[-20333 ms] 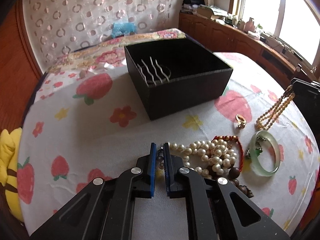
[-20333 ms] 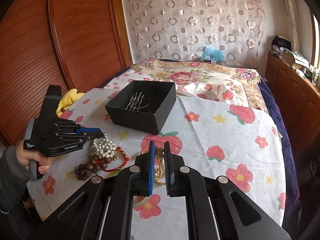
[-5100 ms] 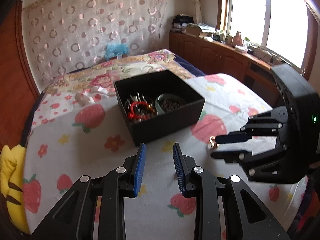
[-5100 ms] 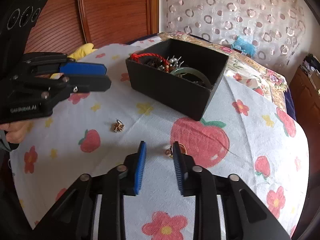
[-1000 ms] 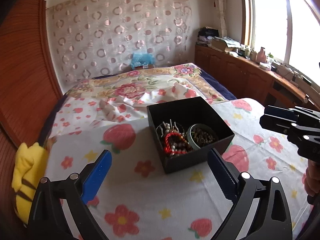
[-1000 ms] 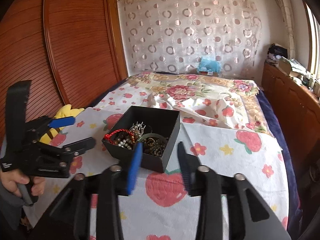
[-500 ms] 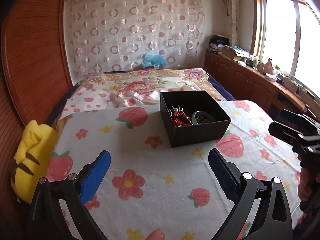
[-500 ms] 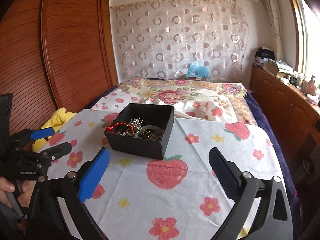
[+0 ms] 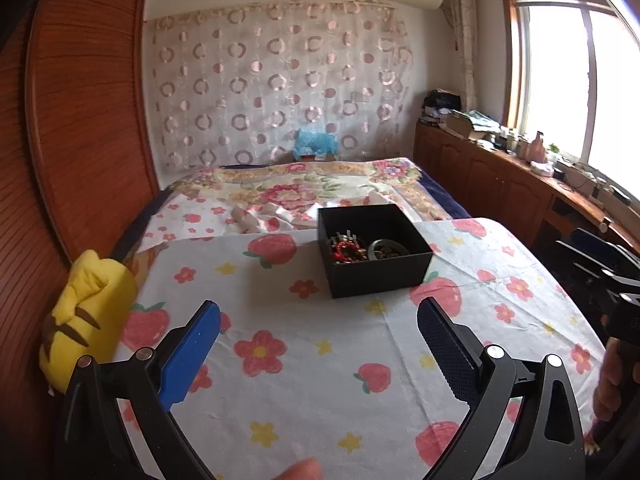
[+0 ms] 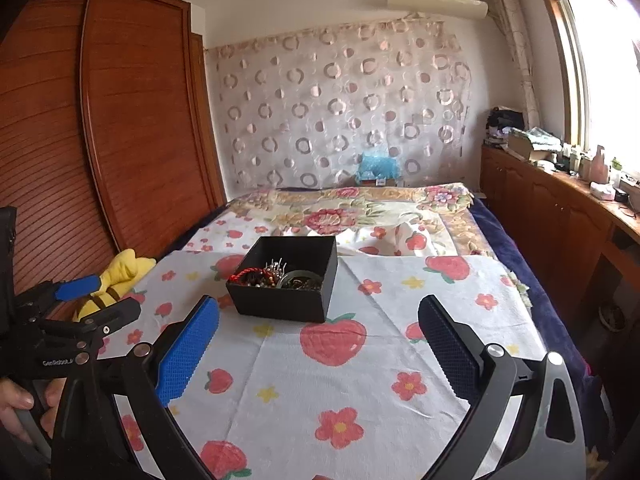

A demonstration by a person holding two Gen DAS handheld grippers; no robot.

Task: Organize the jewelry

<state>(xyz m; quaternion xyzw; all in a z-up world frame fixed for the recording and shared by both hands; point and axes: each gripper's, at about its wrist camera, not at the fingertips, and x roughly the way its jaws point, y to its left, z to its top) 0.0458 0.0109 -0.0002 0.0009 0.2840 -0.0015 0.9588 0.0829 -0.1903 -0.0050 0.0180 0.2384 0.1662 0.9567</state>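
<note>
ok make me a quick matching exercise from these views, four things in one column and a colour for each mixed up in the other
Things:
1. jewelry box
2. cord bracelet in the box
3. plush toy at the bed's edge
4. bundle by the curtain

Colours:
A. yellow
B. light blue
C. black
D. red

Pairs: 1-C, 2-D, 3-A, 4-B

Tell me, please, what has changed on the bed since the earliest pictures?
The pearls, beads, bangle and rings that lay loose on the cloth are now inside the black box. Both the left gripper and the right gripper have opened wide, empty, and drawn back. The box stayed put.
</note>
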